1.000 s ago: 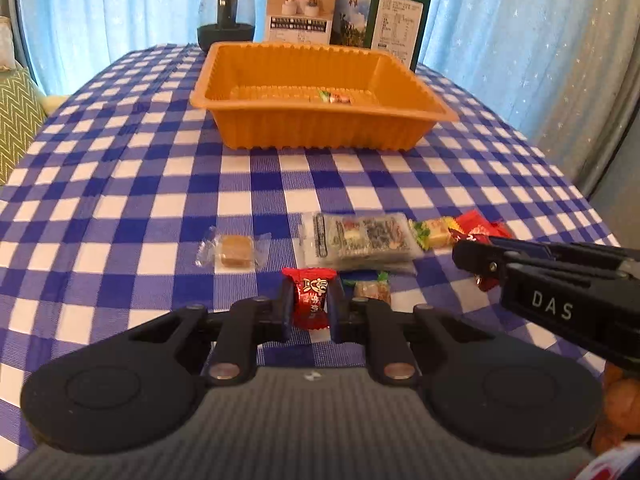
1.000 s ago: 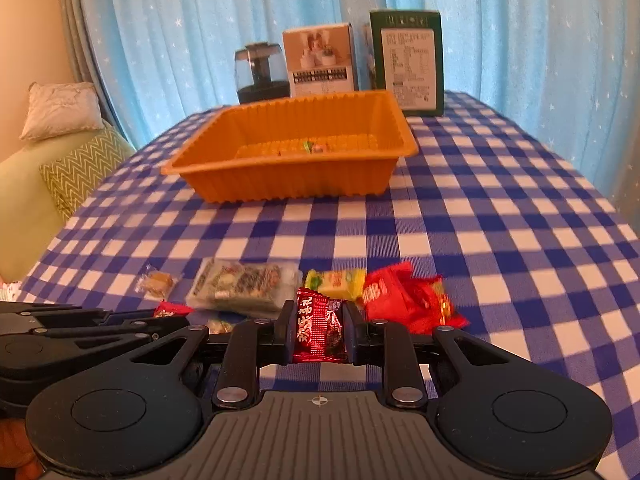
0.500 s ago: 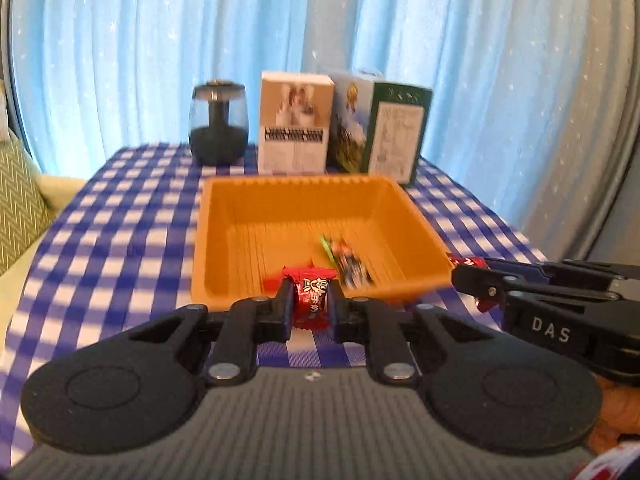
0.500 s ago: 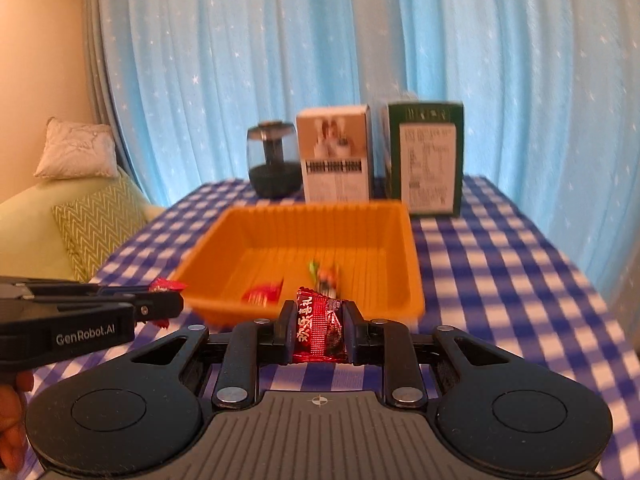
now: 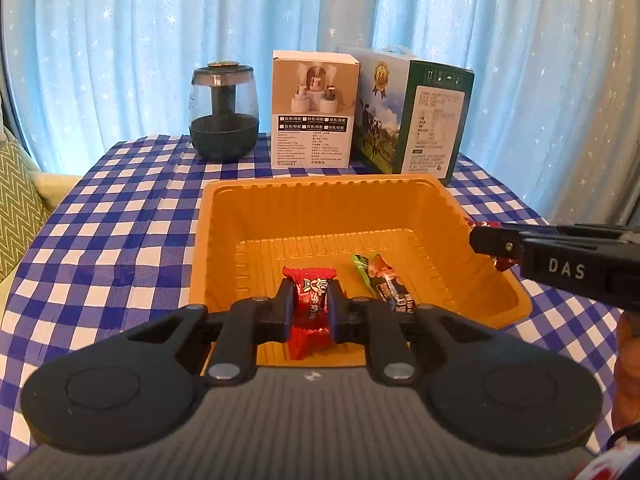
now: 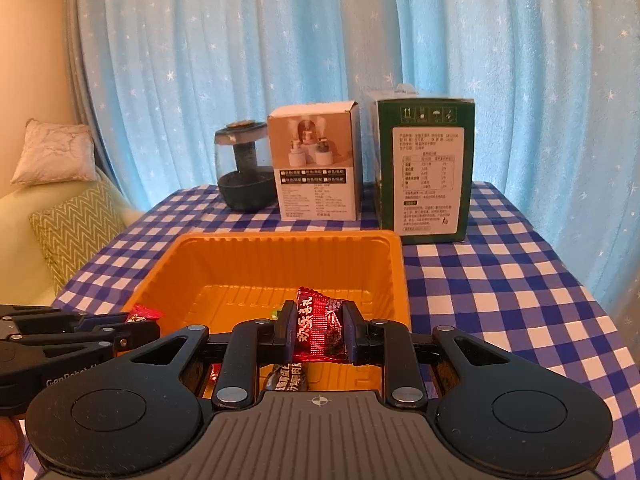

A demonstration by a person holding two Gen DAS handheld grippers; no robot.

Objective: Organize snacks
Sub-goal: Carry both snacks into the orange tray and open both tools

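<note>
An orange plastic tray stands on the blue checked tablecloth. My left gripper is shut on a red wrapped candy and hangs over the tray's near edge. My right gripper is shut on a red foil candy, also above the tray's near part. Inside the tray lie a dark snack bar with a green end and another red piece partly hidden under my fingers. In the left wrist view the right gripper reaches in from the right over the tray's rim.
Behind the tray stand a dark glass humidifier, a white box and a green box. Blue star-patterned curtains hang behind the table. A green zigzag cushion and a pale pillow lie on a sofa at the left.
Both grippers moved forward and up from the pile of loose snacks to above the orange tray, each still holding its candy. The loose snacks on the cloth have dropped out of view.
</note>
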